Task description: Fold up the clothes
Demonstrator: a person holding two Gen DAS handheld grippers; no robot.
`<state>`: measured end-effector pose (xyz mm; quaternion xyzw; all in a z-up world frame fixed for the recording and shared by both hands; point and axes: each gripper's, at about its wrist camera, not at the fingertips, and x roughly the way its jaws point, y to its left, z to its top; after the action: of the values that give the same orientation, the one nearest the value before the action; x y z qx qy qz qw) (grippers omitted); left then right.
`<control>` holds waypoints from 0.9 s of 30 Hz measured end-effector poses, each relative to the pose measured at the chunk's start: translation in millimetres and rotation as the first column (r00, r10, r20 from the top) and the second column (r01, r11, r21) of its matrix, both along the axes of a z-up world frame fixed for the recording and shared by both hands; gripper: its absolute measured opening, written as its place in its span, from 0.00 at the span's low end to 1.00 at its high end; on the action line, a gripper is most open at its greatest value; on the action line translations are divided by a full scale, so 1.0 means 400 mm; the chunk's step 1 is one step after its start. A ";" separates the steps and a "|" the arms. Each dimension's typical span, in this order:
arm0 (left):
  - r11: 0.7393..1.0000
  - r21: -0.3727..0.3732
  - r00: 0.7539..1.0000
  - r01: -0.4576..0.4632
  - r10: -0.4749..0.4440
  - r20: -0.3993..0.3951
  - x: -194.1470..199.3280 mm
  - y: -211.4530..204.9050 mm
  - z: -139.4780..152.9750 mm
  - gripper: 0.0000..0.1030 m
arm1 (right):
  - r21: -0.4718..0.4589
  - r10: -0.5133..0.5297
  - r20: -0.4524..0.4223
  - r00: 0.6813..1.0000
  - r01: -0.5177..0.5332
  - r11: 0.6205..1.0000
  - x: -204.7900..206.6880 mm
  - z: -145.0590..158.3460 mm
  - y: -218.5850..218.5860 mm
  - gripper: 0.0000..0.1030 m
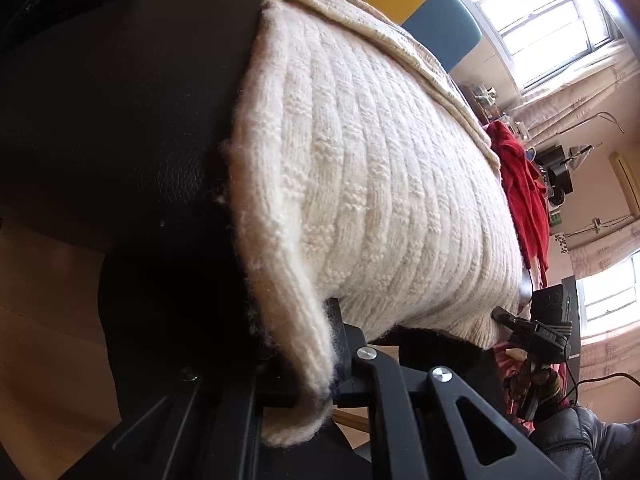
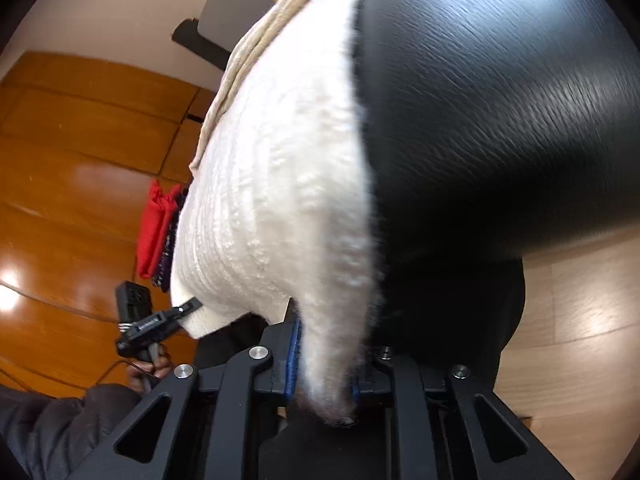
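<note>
A cream ribbed knit sweater lies stretched over a black leather surface. My left gripper is shut on one near corner of its hem. My right gripper is shut on the other near corner of the sweater, which hangs over the black leather surface. Each gripper also shows in the other's view: the right gripper at the sweater's far hem corner, the left gripper likewise. A folded layer of the sweater lies along its far edge.
A red garment lies beyond the sweater; it also shows in the right wrist view. Wooden floor spreads below. A teal and yellow chair stands behind. Windows are at the right.
</note>
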<state>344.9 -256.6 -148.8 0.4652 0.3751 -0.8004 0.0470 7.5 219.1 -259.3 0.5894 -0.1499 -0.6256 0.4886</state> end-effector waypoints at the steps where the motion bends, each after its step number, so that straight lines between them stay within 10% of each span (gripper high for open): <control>1: 1.000 0.012 1.000 -0.004 0.004 -0.002 0.004 -0.004 -0.002 0.08 | 0.006 0.001 -0.004 1.000 -0.001 1.000 0.000 -0.006 -0.007 0.19; 13: 0.996 0.065 0.998 -0.054 0.052 0.028 0.029 -0.006 -0.012 0.15 | -0.069 -0.024 0.095 0.995 0.031 0.997 0.006 -0.044 0.001 0.39; 21: 0.986 0.135 0.995 -0.095 0.095 0.013 0.054 -0.023 -0.010 0.11 | -0.204 0.013 0.144 0.989 0.017 0.979 0.028 -0.037 -0.014 0.89; 26: 0.993 0.085 0.997 -0.079 0.078 0.011 0.060 -0.010 0.015 0.08 | -0.197 0.015 0.239 0.971 0.033 0.980 0.014 -0.048 -0.022 0.89; 27: 0.995 0.069 0.997 -0.071 0.071 0.007 0.062 -0.006 0.022 0.07 | -0.164 0.007 0.240 0.971 0.034 0.986 0.015 -0.052 -0.021 0.73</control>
<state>369.6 -259.0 -140.0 0.4547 0.4187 -0.7837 0.0602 13.6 210.8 -280.3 0.6165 -0.2637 -0.5385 0.5104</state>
